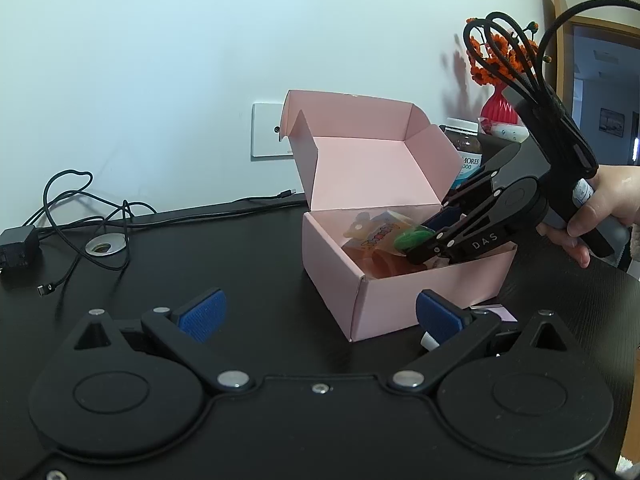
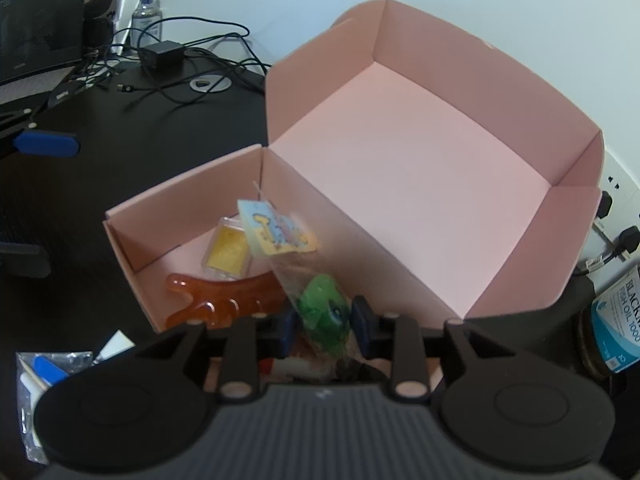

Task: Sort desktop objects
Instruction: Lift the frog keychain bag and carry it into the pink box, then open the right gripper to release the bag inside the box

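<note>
Your right gripper has its blue pads pressed onto a clear toy packet with a green figure inside and a yellow-and-blue header card on top, holding it just over the near wall of the open pink box; in the left wrist view the same gripper reaches down into the box from the right, with your hand on its handle. Your left gripper rests low over the black desk with its blue pads spread wide and nothing between them, the near corner of the box standing just ahead of the gap. Inside the box, beside the held packet, lie an amber comb-shaped piece and a small clear case with a yellow card, which leans on the comb. The box lid stands open and upright behind. On the desk beside the box's near left corner lies a silvery packet with blue and white pieces in it. To the right of the box stands a fish oil bottle, and behind that a red vase with orange flowers. Farther left, a tangle of black cables and a power adapter lie around a metal grommet near the wall.
</note>
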`<state>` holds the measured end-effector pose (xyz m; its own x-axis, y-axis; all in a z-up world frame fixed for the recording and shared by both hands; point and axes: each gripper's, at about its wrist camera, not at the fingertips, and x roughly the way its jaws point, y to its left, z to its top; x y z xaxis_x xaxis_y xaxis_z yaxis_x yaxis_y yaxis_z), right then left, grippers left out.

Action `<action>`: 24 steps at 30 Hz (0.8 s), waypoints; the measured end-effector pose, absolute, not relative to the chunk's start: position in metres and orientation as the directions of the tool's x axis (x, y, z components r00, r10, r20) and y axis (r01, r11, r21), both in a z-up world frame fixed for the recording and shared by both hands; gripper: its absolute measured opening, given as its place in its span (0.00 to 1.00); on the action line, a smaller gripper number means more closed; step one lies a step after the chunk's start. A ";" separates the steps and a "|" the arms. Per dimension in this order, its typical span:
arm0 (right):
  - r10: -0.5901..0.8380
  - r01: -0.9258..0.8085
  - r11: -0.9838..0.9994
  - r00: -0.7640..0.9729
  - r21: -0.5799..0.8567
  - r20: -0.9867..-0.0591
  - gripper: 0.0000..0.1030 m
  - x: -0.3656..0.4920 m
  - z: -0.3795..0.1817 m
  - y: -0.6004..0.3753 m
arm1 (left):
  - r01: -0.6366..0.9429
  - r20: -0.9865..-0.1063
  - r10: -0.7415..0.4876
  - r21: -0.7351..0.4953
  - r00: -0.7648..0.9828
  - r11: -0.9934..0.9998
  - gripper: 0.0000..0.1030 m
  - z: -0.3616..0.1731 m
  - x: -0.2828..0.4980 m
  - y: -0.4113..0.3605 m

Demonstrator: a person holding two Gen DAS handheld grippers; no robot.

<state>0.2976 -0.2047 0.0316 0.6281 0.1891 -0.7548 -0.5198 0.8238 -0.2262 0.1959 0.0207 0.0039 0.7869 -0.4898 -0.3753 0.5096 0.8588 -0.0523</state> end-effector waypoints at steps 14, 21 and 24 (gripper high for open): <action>0.313 -0.543 0.834 0.610 -0.096 -0.728 0.68 0.292 0.060 -0.210 | 0.510 -0.375 -0.490 -0.051 0.787 0.859 1.00 0.003 0.196 0.020; 0.369 -0.509 0.861 0.615 0.007 -0.697 0.67 0.297 0.078 -0.219 | 0.513 -0.377 -0.492 -0.050 0.785 0.857 1.00 0.003 0.196 0.020; 0.361 -0.479 0.877 0.624 0.026 -0.693 0.63 0.302 0.081 -0.224 | 0.511 -0.378 -0.491 -0.053 0.785 0.858 1.00 0.003 0.196 0.020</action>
<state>0.3016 -0.2238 0.0810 0.6239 0.3612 -0.6930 -0.4790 0.8774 0.0260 0.1959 0.0199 0.0034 0.7851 -0.4908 -0.3777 0.5110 0.8580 -0.0527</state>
